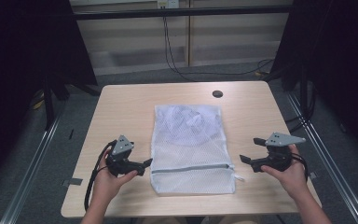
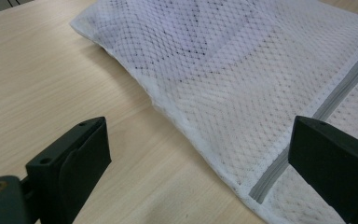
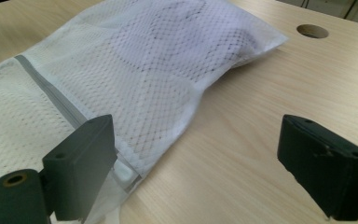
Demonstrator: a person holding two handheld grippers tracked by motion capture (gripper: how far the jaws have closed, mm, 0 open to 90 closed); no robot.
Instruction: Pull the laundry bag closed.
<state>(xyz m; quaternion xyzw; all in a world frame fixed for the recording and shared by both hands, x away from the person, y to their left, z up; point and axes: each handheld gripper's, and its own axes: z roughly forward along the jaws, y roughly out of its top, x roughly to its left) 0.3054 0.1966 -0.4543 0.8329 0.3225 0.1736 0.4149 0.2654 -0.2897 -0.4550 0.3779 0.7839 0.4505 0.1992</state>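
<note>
Flanking a white mesh laundry bag (image 1: 192,148) with 2 tools, jaws wide.

Left tool (image 1: 146,164) sits near the counter's (image 1: 121,107) front-left corner, jaws spread and gripping nothing, tips just beside the bag's left edge. The bag lies flat at the counter's middle, reaching toward its front edge, grey zipper (image 1: 191,168) running across. Right tool (image 1: 251,150) hovers near the right edge, jaws spread and empty, apart from the bag.

One bag, two claws, one tabletop.
A single white mesh laundry bag (image 1: 193,147) (one grey zipper (image 1: 191,167) across it) lies on the tabletop (image 1: 121,107); one claw (image 1: 145,164) left of the bag, one claw (image 1: 251,150) right.
</note>
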